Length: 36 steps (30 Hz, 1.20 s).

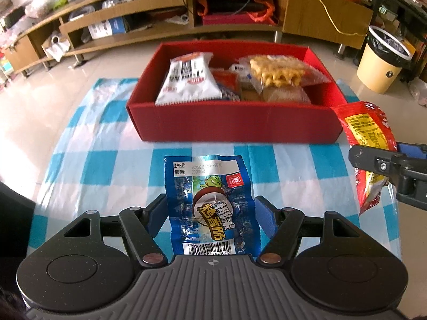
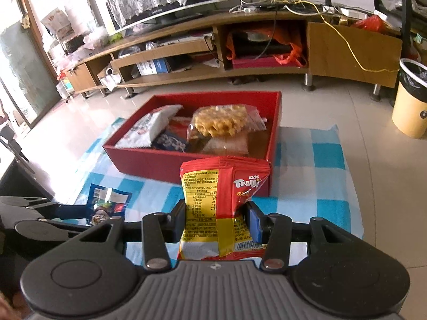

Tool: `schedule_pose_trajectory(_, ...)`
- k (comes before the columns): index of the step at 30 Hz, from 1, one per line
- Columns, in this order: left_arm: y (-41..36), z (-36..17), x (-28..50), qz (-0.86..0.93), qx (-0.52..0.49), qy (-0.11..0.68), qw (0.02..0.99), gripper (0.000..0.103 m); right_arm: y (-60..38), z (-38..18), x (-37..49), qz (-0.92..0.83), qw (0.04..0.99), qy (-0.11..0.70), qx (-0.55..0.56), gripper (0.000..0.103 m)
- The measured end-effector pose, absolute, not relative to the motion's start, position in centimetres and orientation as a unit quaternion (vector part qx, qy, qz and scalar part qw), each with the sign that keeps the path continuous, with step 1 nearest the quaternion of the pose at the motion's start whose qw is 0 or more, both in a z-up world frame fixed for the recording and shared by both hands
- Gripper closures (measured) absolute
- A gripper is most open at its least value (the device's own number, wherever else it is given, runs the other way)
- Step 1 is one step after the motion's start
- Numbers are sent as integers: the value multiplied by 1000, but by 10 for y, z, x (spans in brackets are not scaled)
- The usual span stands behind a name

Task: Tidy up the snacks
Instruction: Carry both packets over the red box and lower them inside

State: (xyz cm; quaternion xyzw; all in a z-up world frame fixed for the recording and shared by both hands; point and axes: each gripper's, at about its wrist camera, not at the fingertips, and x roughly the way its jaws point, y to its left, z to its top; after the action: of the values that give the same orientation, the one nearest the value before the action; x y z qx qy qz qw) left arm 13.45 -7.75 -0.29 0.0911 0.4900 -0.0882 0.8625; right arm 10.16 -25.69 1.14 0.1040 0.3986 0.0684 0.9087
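A red box (image 1: 234, 125) holding several snack packs stands on the blue-checked cloth (image 1: 106, 165); it also shows in the right wrist view (image 2: 186, 165). My left gripper (image 1: 210, 208) is open, its fingers on either side of a blue sausage packet (image 1: 210, 205) lying flat on the cloth. The packet also shows in the right wrist view (image 2: 109, 200). My right gripper (image 2: 216, 216) is shut on a red and yellow Trolli candy bag (image 2: 221, 202), held upright above the cloth in front of the box's near right corner. The bag also shows in the left wrist view (image 1: 365, 144).
A long wooden TV cabinet (image 2: 240, 61) with cluttered shelves runs behind the box. A beige waste bin (image 2: 411, 101) stands on the tiled floor at the right. The box holds a white pack (image 1: 186, 80) and a waffle pack (image 1: 280, 72).
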Motion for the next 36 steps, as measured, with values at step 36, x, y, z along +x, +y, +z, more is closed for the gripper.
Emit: schedule_pose_trajectory(36,-97,31,254,-54,38,438,896,28,-267,41,208,69,926,350,123,59)
